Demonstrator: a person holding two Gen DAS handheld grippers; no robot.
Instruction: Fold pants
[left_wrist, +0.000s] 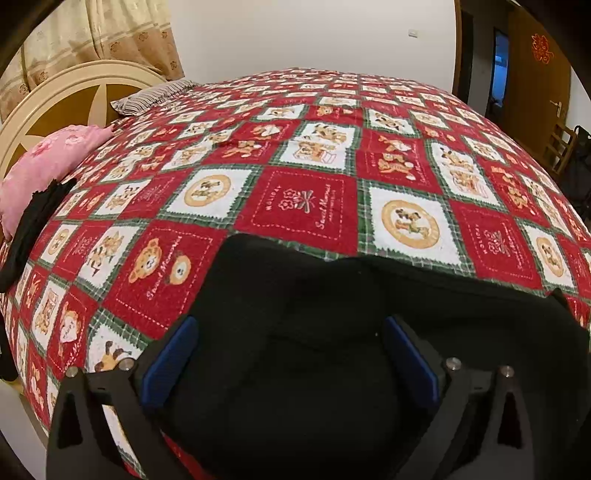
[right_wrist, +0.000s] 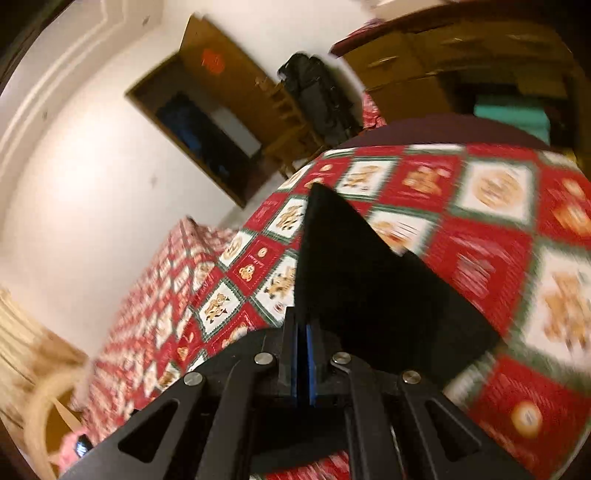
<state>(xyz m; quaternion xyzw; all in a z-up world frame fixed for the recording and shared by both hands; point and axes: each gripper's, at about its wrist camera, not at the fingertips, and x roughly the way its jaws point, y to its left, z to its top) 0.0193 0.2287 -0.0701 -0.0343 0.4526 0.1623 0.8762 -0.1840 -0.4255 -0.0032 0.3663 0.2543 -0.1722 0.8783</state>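
Pants (left_wrist: 332, 314) lay bunched on near edge of bed (left_wrist: 303, 199). Left gripper (left_wrist: 291, 350) gaped wide over them, no grip. Right gripper (right_wrist: 303, 354) clamped on pants corner, lifted. Fold probably barely begun; right view blurred.

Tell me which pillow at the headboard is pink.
The near pillow, with a black garment on it; the far pillow is striped.

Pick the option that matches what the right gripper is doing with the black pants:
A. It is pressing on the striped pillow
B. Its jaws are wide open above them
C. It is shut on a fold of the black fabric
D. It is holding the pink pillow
C: in the right wrist view the right gripper's blue pads are closed together, with the black pants pinched between them and rising over the quilt.
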